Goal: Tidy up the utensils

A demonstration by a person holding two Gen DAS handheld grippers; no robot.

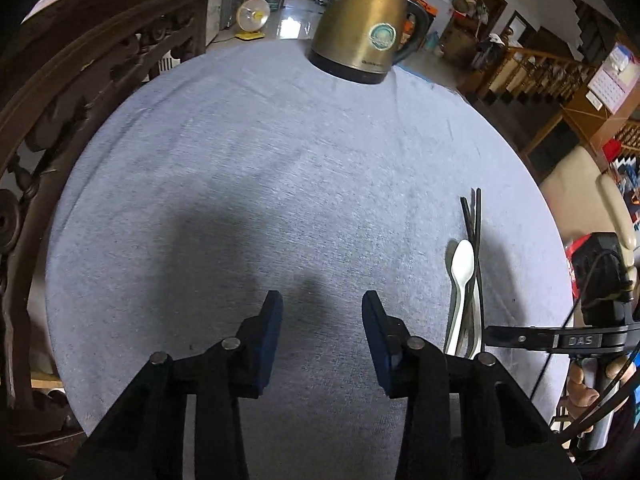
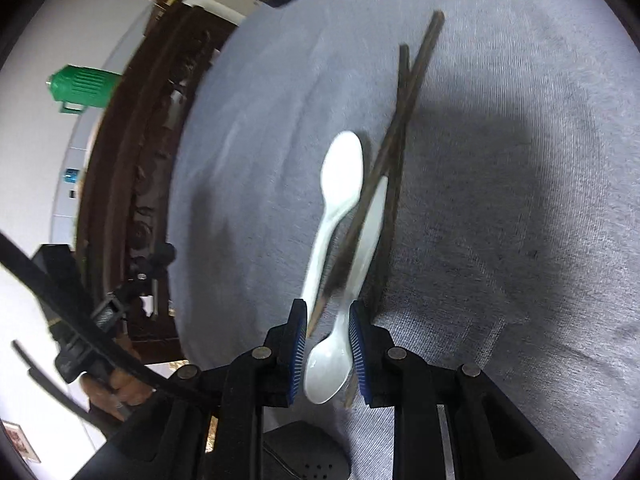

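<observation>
At nine o'clock of the round table draped in pale grey-blue cloth [image 1: 240,160] the carved dark wooden chair back [image 1: 80,92] marks the edge; the left gripper [image 1: 322,304] hangs over bare cloth at six o'clock, its blue-padded jaws moderately apart with nothing between them, and a brass-coloured electric kettle [image 1: 360,32] stands at twelve. The utensils lie bundled at about four o'clock: two white plastic spoons [image 2: 342,172] crossed by a pair of dark thin chopsticks [image 2: 404,96]. The right gripper [image 2: 326,344] has narrow jaws closed around the bundle's near end, a spoon bowl and a chopstick tip between the pads. To sort well, I judge it should set the bundle flat, then lift one kind at a time
</observation>
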